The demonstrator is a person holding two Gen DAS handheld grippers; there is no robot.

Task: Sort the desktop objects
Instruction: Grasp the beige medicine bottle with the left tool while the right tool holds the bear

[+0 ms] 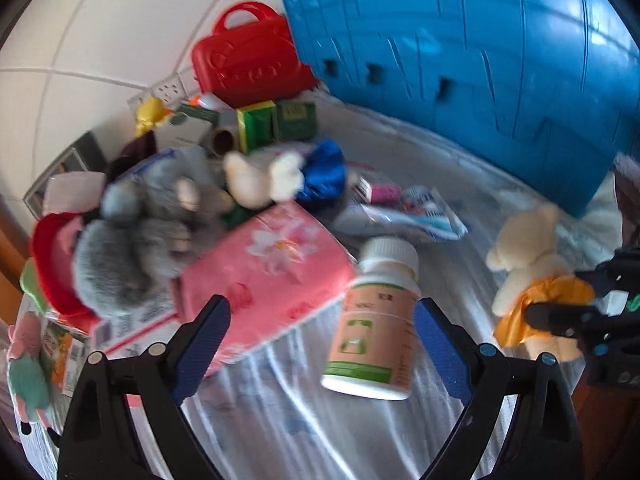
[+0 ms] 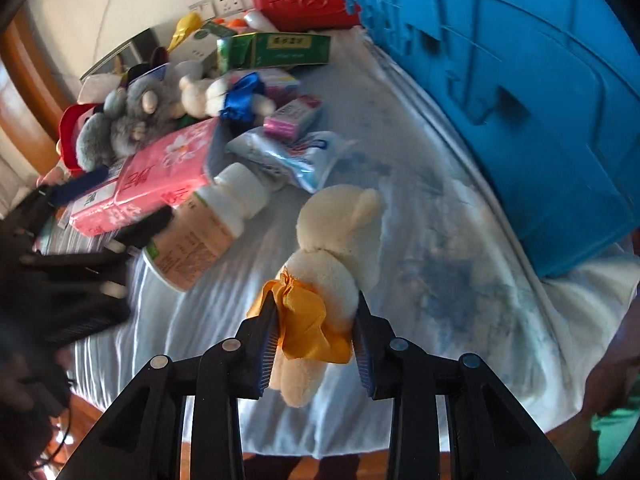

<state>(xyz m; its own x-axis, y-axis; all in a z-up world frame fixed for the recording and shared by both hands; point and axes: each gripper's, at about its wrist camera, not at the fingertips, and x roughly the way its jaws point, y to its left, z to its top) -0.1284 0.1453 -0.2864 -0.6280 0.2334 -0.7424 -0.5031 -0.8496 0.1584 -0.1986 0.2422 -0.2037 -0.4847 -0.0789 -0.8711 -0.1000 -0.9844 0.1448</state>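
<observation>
right gripper (image 2: 316,332) pinching the cream plush bear in an orange satin skirt (image 2: 320,280) on the white cloth; left gripper (image 1: 322,336) spread wide, white-capped plastic pill bottle (image 1: 376,320) at its 2 o'clock, touching the right pad

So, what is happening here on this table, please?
A person with two handheld grippers is sorting a cluttered table. The right gripper is shut on a cream plush bear with an orange ribbon. The left gripper is open, its jaws either side of a white-capped peach-labelled plastic bottle that leans by a pink tissue pack. A big blue plastic crate waits behind, on the white cloth.
</observation>
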